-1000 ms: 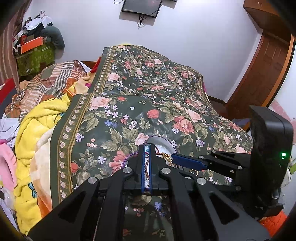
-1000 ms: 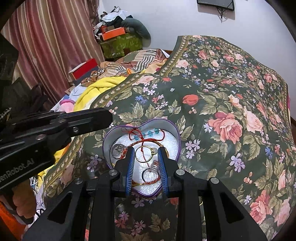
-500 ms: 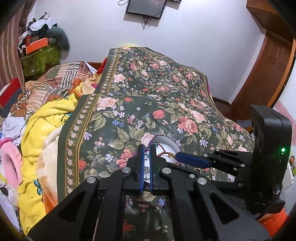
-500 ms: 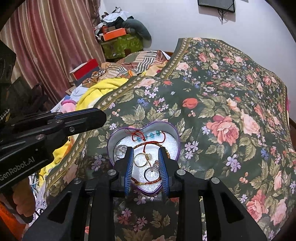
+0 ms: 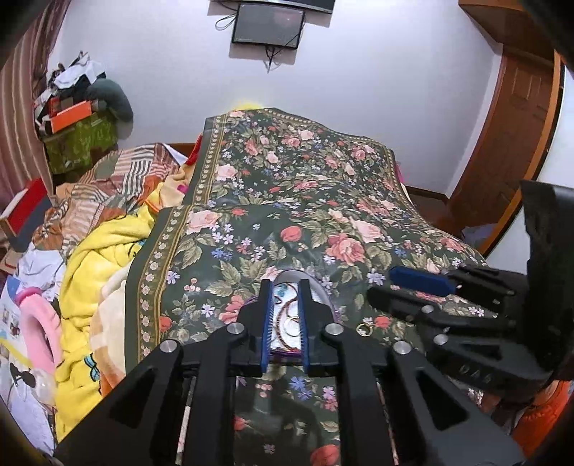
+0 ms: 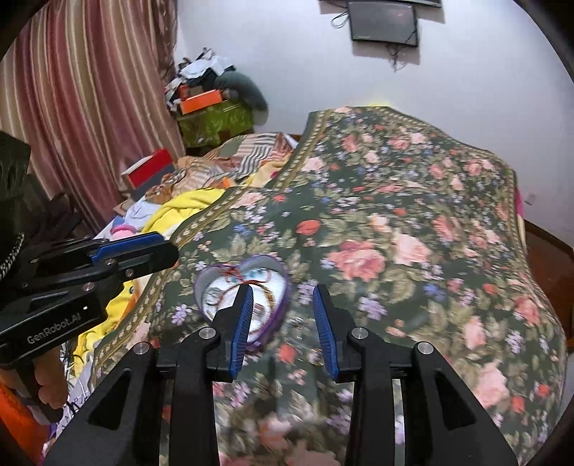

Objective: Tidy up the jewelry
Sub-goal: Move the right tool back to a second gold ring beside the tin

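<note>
Left wrist view shows the left tongs (image 5: 284, 319) parted a little and gripping nothing, poised over the heart-shaped jewelry box (image 6: 247, 286), which lies on the floral bedspread (image 5: 305, 200) holding rings and red thread bracelets, while one gold ring (image 5: 363, 328) sits loose on the cloth just beside it. Judging from that, most pieces are already in and this ring remains; the right tongs (image 6: 283, 319) hang wide apart and bare nearby. Heaped blankets (image 5: 97, 258), striped curtains (image 6: 71, 89) and a wall-mounted screen (image 5: 267, 27) surround the bed.
</note>
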Action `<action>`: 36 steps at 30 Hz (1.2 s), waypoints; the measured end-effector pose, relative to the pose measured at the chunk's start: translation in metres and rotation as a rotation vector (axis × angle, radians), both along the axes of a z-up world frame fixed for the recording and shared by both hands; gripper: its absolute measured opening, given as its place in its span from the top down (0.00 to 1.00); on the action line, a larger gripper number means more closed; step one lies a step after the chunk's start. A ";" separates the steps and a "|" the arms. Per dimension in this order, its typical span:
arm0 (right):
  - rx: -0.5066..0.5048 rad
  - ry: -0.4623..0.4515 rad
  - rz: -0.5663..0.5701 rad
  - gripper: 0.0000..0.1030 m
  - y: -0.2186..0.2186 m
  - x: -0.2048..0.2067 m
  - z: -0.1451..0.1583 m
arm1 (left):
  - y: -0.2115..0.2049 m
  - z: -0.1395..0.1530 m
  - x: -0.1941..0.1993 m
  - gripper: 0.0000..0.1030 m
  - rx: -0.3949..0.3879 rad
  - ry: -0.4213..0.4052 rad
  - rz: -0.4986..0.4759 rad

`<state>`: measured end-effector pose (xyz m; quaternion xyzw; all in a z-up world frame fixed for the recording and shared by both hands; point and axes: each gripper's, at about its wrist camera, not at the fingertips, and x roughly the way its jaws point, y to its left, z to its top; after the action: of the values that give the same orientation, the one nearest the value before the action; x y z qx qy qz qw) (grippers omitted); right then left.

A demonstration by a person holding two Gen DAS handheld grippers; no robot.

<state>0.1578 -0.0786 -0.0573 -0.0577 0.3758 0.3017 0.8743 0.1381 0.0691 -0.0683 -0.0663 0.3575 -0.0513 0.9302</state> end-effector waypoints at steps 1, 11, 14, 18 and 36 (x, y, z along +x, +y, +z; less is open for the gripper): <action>-0.001 -0.001 -0.009 0.69 -0.006 -0.001 0.001 | -0.004 0.002 -0.002 0.82 0.004 -0.003 -0.005; -0.021 0.028 -0.092 0.69 -0.052 -0.006 -0.007 | -0.042 0.004 -0.015 0.57 0.037 -0.004 -0.044; -0.030 0.058 -0.107 0.69 -0.060 -0.004 -0.017 | -0.049 -0.005 -0.016 0.55 0.028 0.020 -0.053; -0.039 0.100 -0.103 0.69 -0.061 -0.003 -0.031 | -0.052 -0.022 -0.016 0.55 0.013 0.069 -0.056; -0.093 0.242 -0.010 0.69 -0.018 0.023 -0.090 | -0.026 -0.072 -0.006 0.55 -0.034 0.183 -0.008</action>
<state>0.1813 -0.0962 -0.1474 -0.0595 0.4923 0.2842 0.8206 0.1326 0.0429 -0.1406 -0.0852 0.4404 -0.0549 0.8921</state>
